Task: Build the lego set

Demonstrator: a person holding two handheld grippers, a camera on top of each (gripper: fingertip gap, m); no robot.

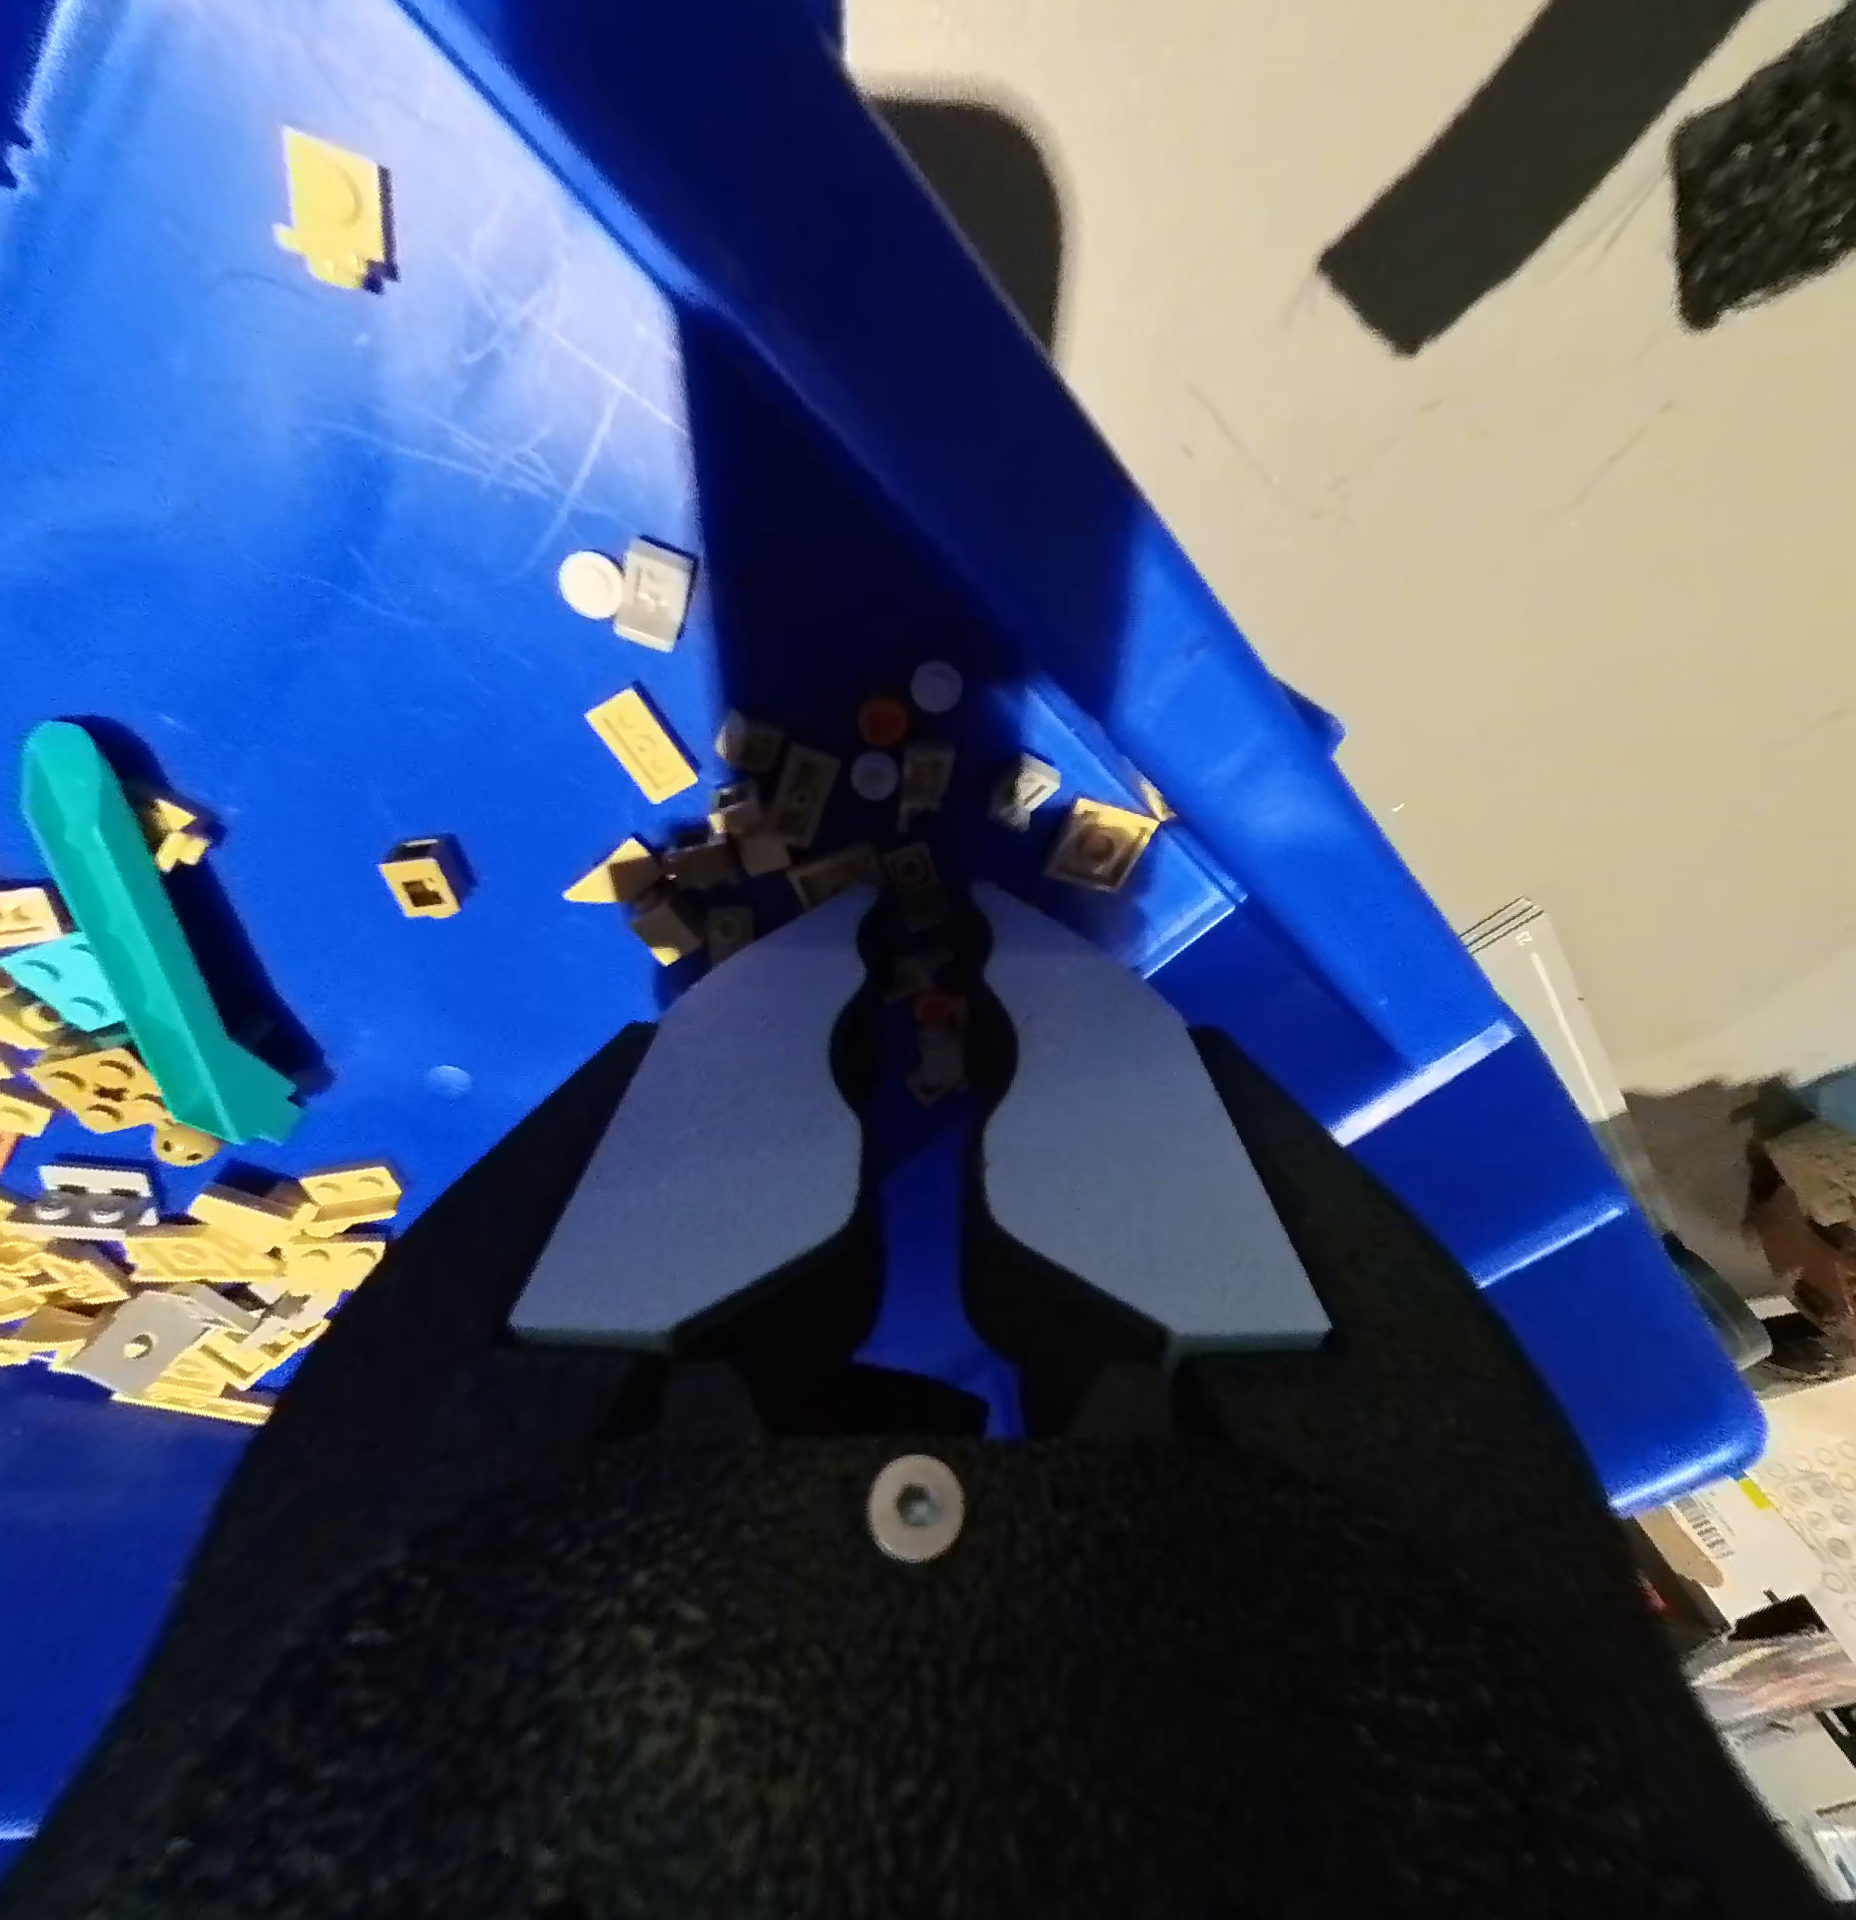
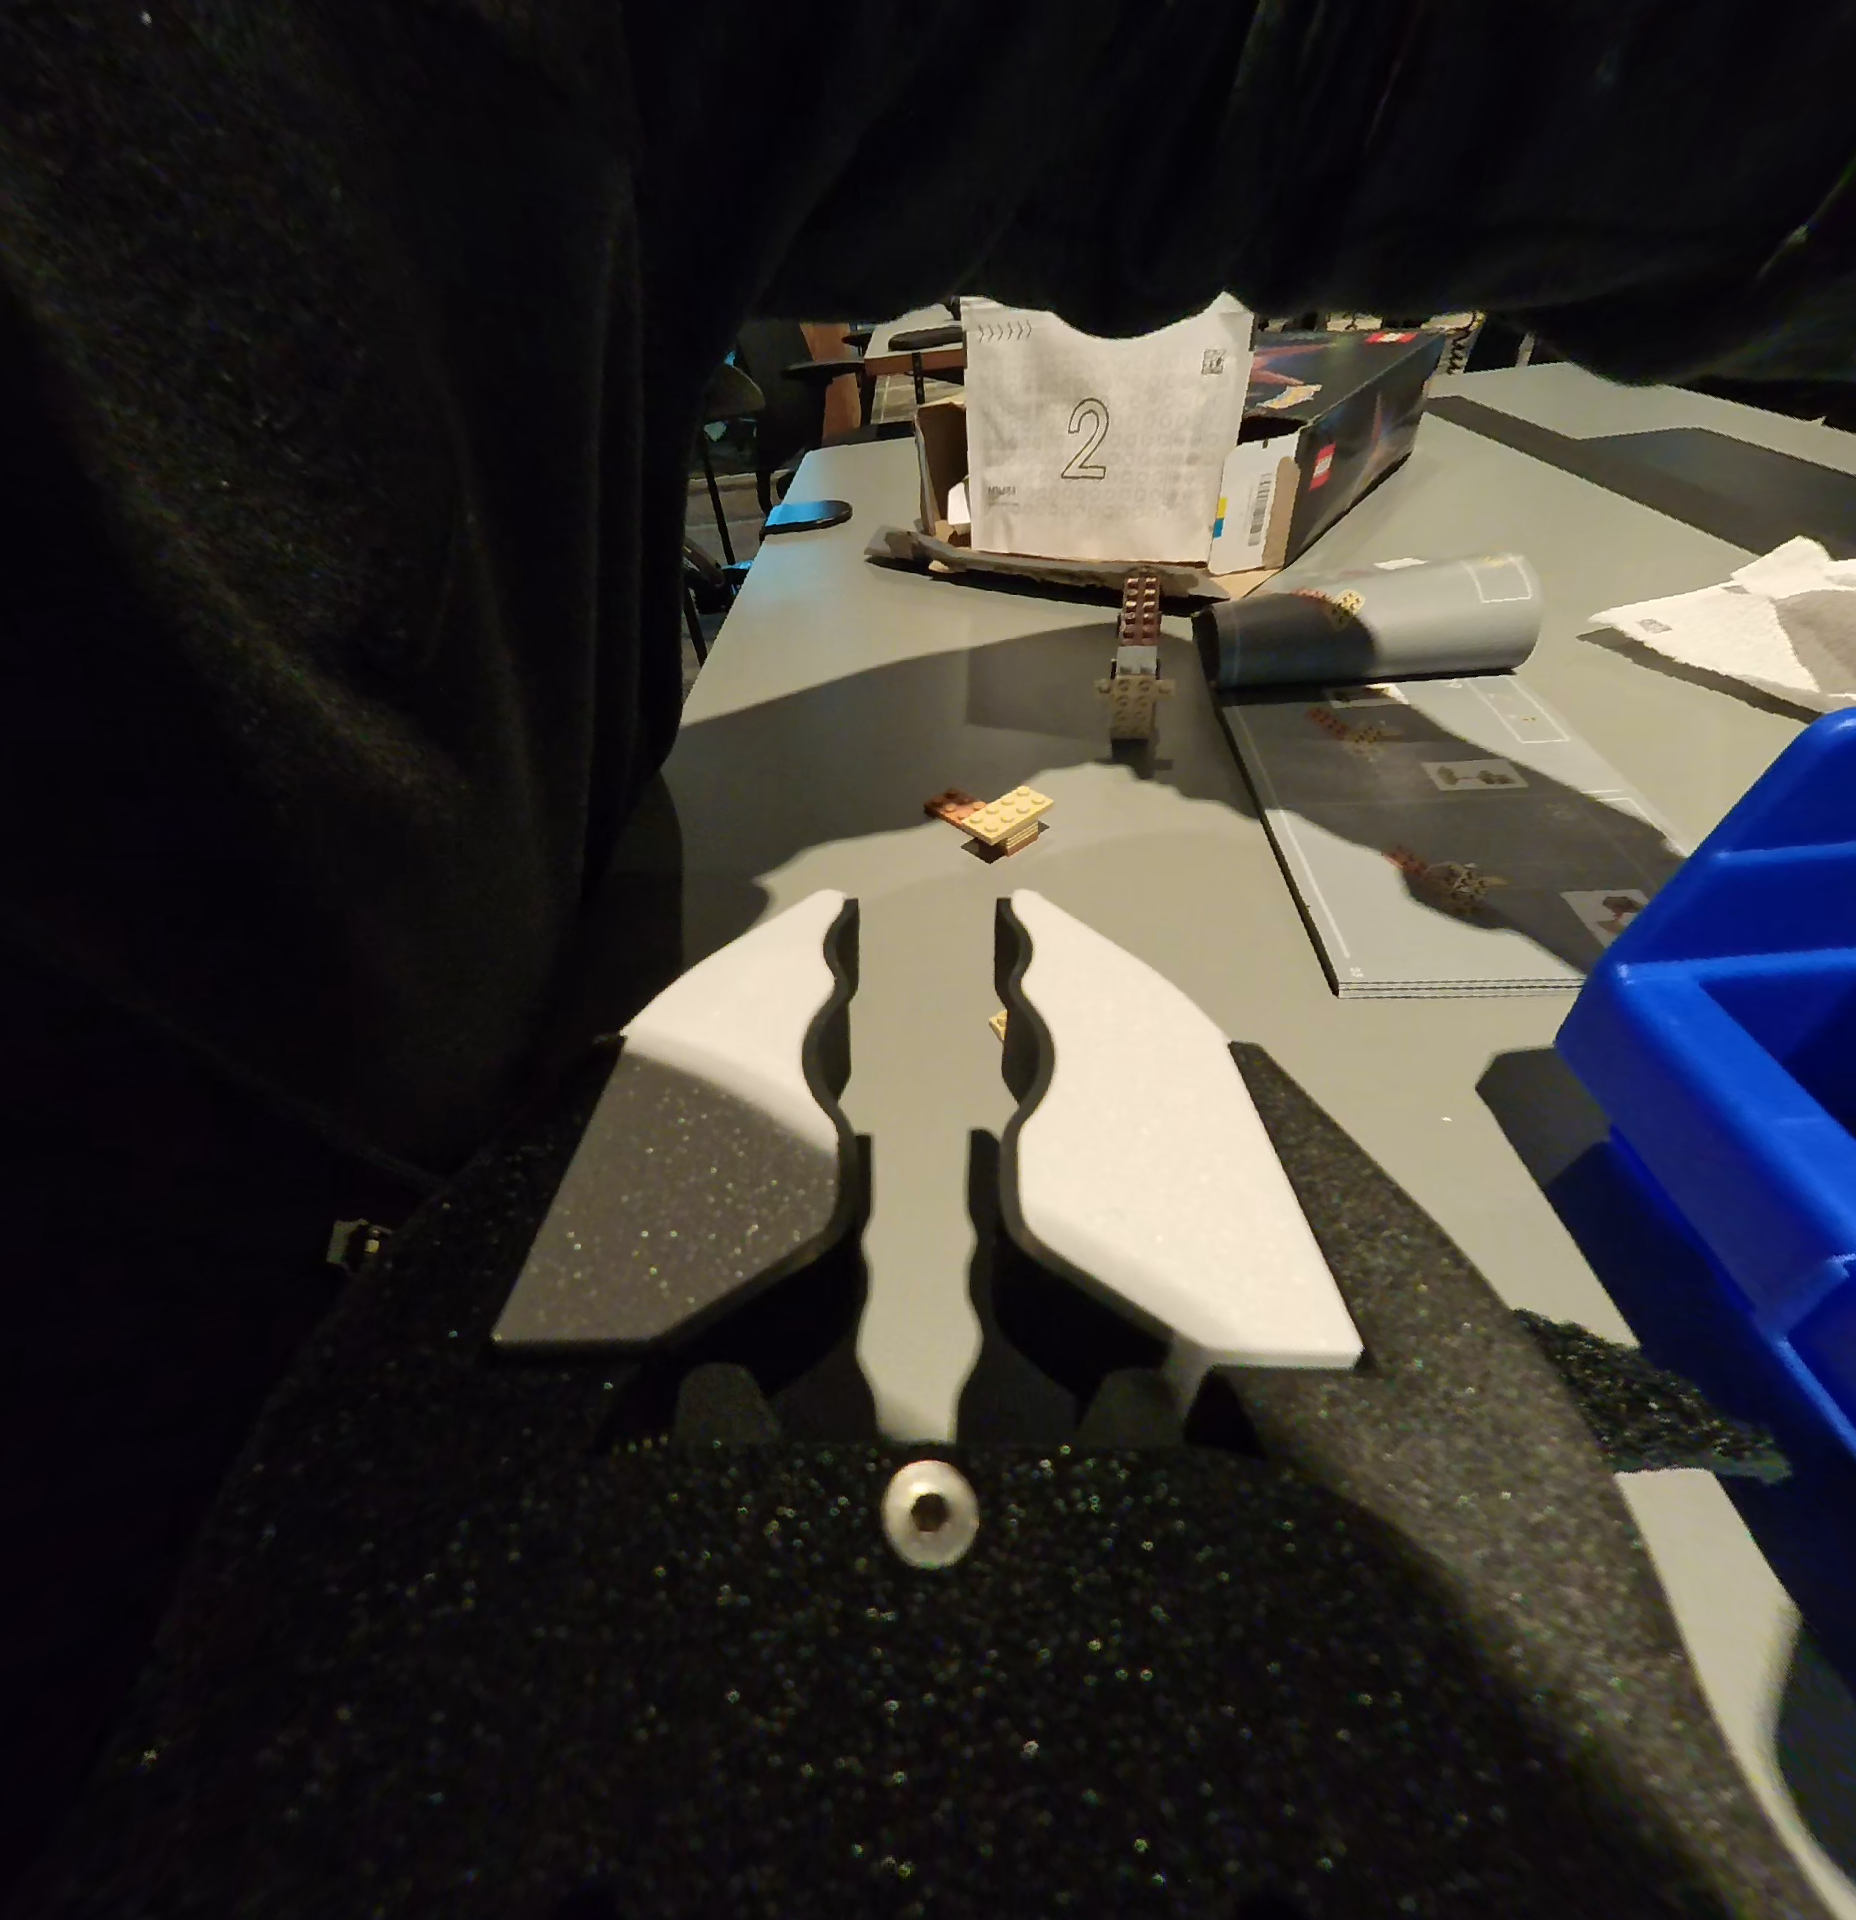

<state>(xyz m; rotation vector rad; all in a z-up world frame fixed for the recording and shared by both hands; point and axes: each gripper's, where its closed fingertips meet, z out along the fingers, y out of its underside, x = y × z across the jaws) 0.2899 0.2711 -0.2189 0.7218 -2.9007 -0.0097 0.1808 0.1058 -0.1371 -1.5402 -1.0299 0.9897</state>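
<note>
Black gripper housing fills the foreground of both wrist views, and from it the pale fingers reach forward. On the left gripper the fingers are released with a narrow gap at the tips, poised over a shadowed corner of the blue bin, where a cluster of small tan and grey pieces lies heaped with a red round stud; nothing is gripped between them as far as the blurred view shows. Further left in the bin lie a teal brick separator and a bigger heap of tan plates. The right gripper hovers above the grey table, fingers parted and empty, with a tiny tan piece on the table just beside the right finger. Ahead sit a small tan-and-brown subassembly and, beyond it, a taller brown and tan assembly standing upright. To their right the instruction booklet lies open, and behind stand a white numbered parts bag and the set's box. By my judgement the build is at an early stage: two small sections exist, not joined, while most loose parts remain in the bin and another bag waits; the step in hand looks like picking the next small piece.
</note>
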